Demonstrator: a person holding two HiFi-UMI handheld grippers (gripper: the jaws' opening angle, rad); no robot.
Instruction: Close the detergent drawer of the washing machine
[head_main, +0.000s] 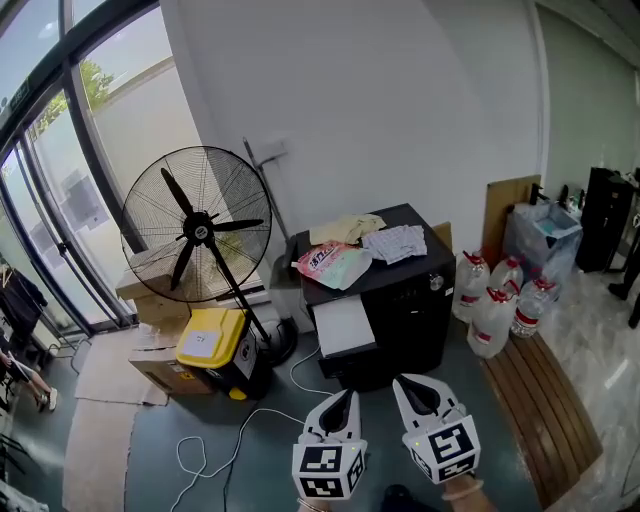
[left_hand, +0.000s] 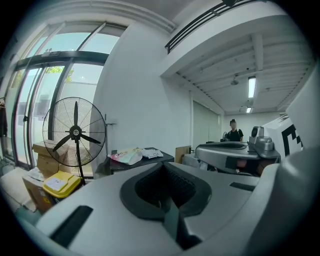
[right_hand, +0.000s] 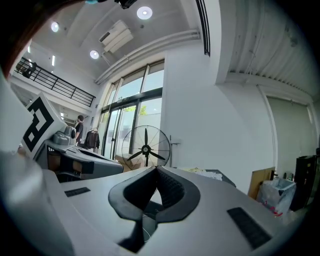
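The washing machine (head_main: 405, 300) has a smooth black casing with a dull sheen, and a glossy pink plastic pouch (head_main: 333, 263) lies on its lid. The pedestal fan (head_main: 197, 223) has a thin black wire-metal guard, beside a shiny yellow plastic bin (head_main: 212, 338) and matt brown cardboard boxes (head_main: 152, 368). Clear plastic water jugs (head_main: 494, 312) stand by slatted brown wood decking (head_main: 540, 405); the left gripper (head_main: 349, 397) and right gripper (head_main: 403, 383) are matt grey plastic with ribbed black pads (left_hand: 177, 182).

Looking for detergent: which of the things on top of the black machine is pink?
The packet at the front left of the machine; the bundle behind it is yellowish, the cloth to its right white.
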